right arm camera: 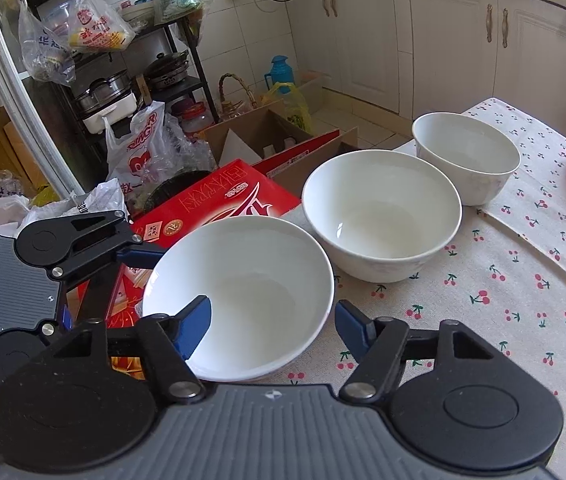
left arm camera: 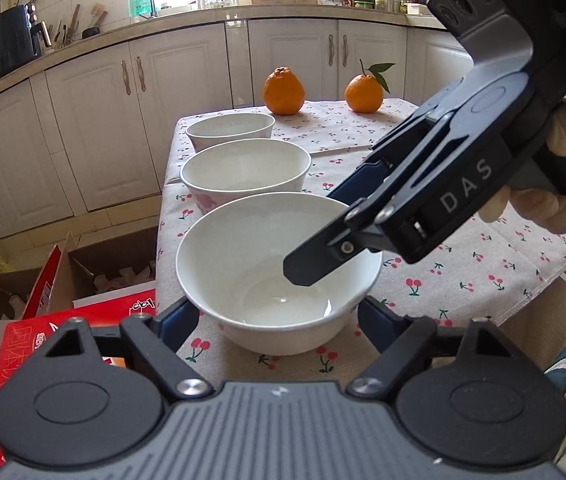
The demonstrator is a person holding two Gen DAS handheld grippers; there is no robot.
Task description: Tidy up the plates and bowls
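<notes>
Half-open left gripper (left arm camera: 279, 316) around bowl (left arm camera: 239, 248)

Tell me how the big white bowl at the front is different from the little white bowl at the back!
The wide white ceramic bowl nearest the table edge flares out, while the small white bowl farthest along the row has steeper, straighter sides. The near bowl sits between the gripper fingers; the far bowl stands alone, untouched. Both are white, empty and upright on the cherry-print tablecloth.
</notes>
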